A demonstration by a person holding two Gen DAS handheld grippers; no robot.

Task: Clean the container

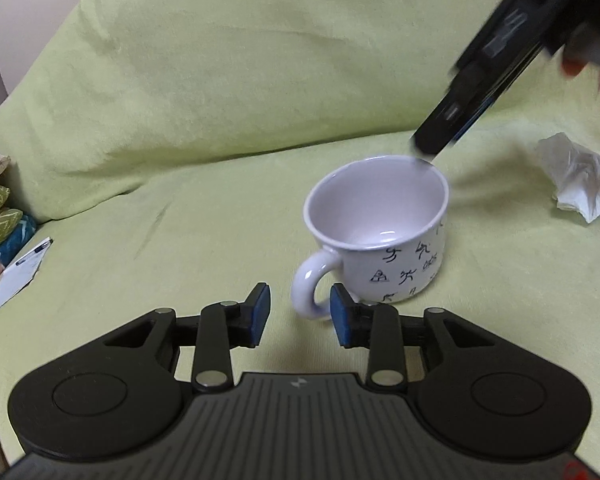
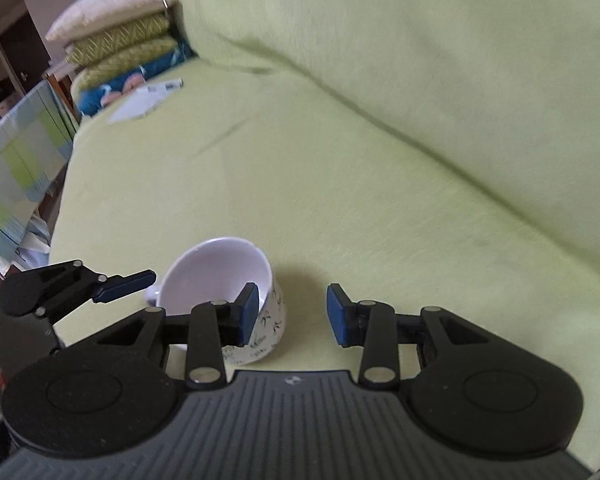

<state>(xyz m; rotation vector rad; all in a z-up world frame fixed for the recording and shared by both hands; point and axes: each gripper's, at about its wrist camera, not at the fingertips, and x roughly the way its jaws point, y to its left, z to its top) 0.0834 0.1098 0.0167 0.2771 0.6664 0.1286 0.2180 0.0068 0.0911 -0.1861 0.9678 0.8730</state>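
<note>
On the green sofa (image 1: 180, 100), my left claw (image 1: 299, 314) gapes beside the mug (image 1: 380, 236) handle; my right claw (image 2: 292, 314) hangs open above it.

A sofa (image 1: 204, 216) under a light green cover carries everything. A white mug (image 1: 380, 236) with black figures stands upright on the seat, handle toward the front edge. A crumpled white tissue (image 1: 580, 176) lies on the seat toward the right end, apart from the mug. Near the left end lies a white paper (image 1: 18, 278) with a pen (image 1: 34, 249) on it. Patterned cushions (image 2: 116, 52) are stacked at that left end, just beyond the paper.
</note>
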